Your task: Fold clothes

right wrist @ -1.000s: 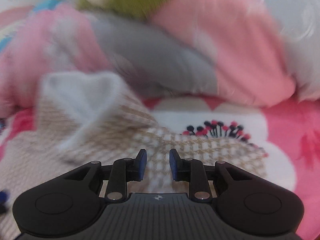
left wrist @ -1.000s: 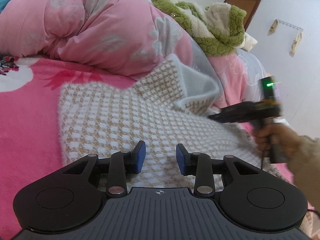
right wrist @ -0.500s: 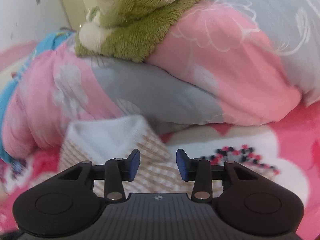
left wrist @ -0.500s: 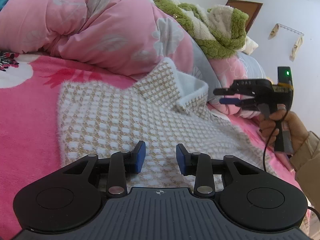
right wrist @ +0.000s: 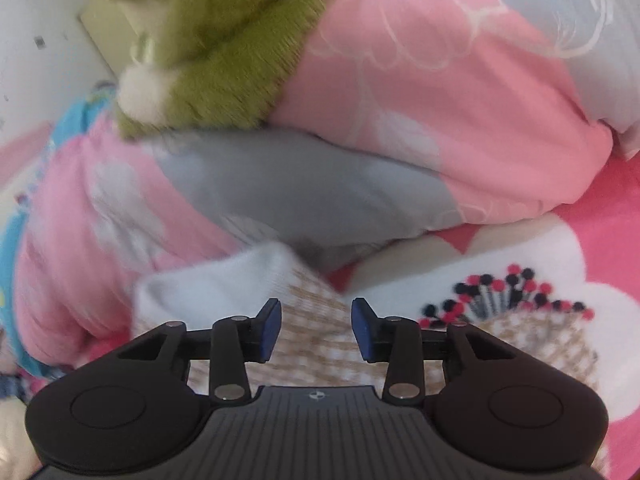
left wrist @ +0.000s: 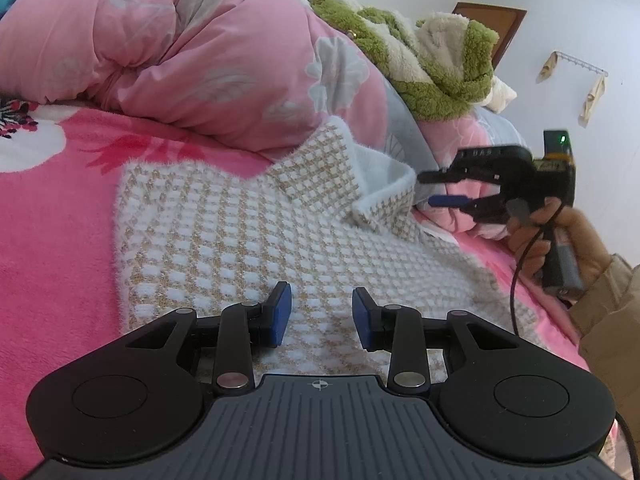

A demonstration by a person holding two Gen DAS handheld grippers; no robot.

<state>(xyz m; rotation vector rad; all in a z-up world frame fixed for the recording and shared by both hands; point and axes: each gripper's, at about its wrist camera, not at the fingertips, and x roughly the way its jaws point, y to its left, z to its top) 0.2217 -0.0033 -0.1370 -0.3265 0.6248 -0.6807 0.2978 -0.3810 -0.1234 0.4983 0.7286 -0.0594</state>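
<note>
A fuzzy beige-and-white checked garment (left wrist: 248,236) lies spread on the pink bed cover (left wrist: 52,248). Its far corner (left wrist: 380,184) is turned up, showing a white lining, against the quilt. My left gripper (left wrist: 321,314) is open and empty, just above the garment's near part. My right gripper (left wrist: 434,189) is open and empty, level with the upturned corner and just right of it. In the right wrist view the right gripper (right wrist: 316,326) hovers over that corner (right wrist: 240,292), apart from it.
A bunched pink and grey quilt (left wrist: 192,56) lies behind the garment, with a green and cream fleece (left wrist: 432,60) on top. A white wall (left wrist: 580,20) with a hook rail and a brown door stands at the right. The bed cover carries a flower print (right wrist: 516,296).
My right gripper has lifted off the garment, opened wider, and moved back to just right of the upturned corner. The corner has settled lower. My left gripper has stayed in place.
</note>
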